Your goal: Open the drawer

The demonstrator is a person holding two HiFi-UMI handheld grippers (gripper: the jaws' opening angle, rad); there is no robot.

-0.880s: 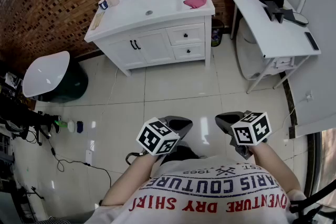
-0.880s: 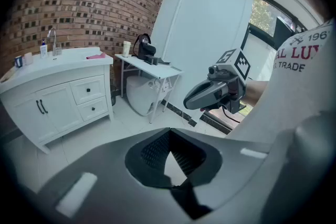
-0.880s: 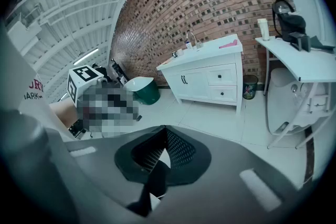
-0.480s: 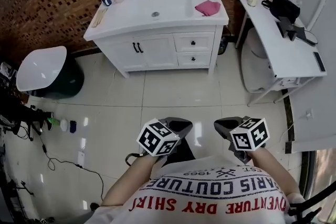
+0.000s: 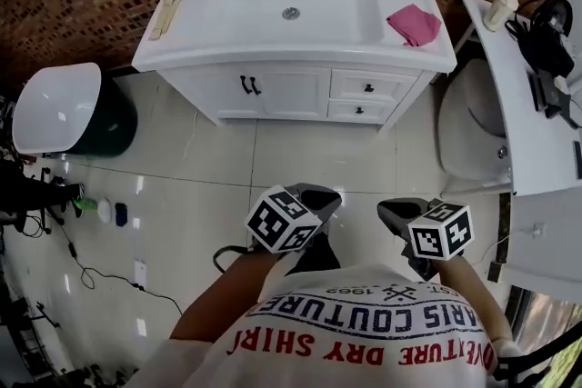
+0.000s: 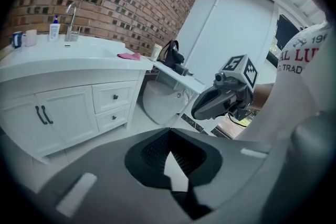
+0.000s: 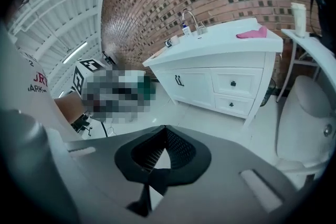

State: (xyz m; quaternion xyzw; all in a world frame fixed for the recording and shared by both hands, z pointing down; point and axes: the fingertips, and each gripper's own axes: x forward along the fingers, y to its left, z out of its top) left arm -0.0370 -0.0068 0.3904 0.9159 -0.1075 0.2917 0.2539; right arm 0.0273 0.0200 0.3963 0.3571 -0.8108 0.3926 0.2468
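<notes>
Two rigid, likely light drawers (image 5: 386, 86) right of vanity doors (image 5: 273, 93); pinch small knob (image 5: 370, 87); left gripper (image 6: 169, 131), right gripper (image 7: 164, 128) pressed together, empty

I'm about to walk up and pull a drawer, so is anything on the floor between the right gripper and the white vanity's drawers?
Nothing visible does. Only glossy white floor tiles lie between the right gripper and the two small white drawers with black knobs. They look free to slide out.

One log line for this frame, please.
stage: before contact | left gripper: shut, empty | right gripper: shut, empty | drawers: both closed, untouched
</notes>
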